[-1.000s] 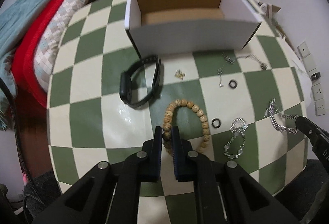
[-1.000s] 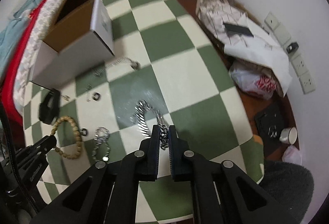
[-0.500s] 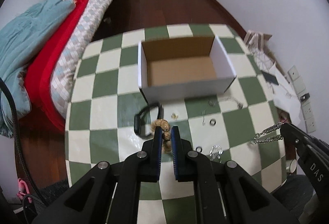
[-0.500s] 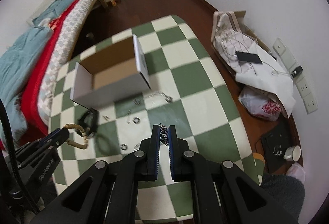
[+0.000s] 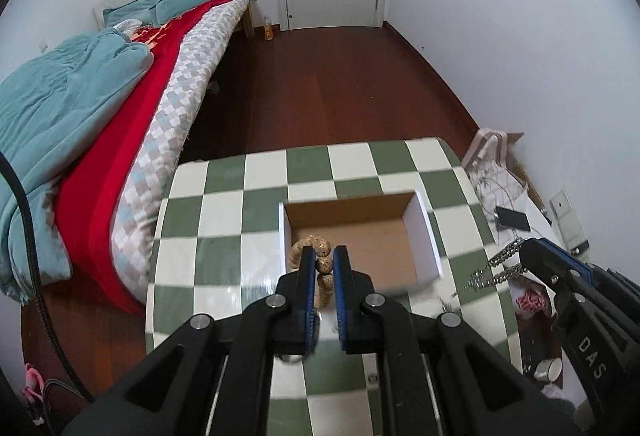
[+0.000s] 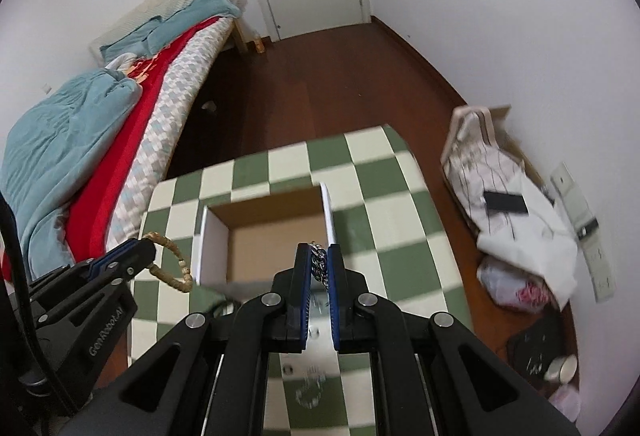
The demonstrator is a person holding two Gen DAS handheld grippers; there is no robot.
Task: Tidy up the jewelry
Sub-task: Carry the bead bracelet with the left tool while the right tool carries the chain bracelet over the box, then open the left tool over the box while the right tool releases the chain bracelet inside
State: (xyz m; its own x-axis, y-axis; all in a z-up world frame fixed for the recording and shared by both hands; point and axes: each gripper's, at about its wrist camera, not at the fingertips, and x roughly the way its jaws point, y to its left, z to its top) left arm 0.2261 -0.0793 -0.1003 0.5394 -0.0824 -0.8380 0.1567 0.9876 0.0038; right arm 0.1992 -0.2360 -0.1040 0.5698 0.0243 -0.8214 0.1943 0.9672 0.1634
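My left gripper [image 5: 323,254] is shut on a wooden bead bracelet [image 5: 323,264] and holds it high above the near left part of the open cardboard box [image 5: 424,224]. My right gripper [image 6: 319,252] is shut on a silver chain bracelet [image 6: 319,263], raised above the box [image 6: 208,236] near its right wall. The chain [image 5: 498,268] hangs from the right gripper's tip [image 5: 530,254] in the left wrist view. The bead bracelet [image 6: 172,264] hangs from the left gripper [image 6: 146,250] in the right wrist view.
The box stands on a green and white checkered table [image 5: 224,236]. Small silver pieces [image 6: 310,392] lie blurred on the table near me. A bed [image 5: 120,116] runs along the left. Bags and clothes [image 6: 516,220] lie on the floor to the right.
Both grippers have risen well above the table with their bracelets and moved toward the box. The box now lies straight below the fingertips.
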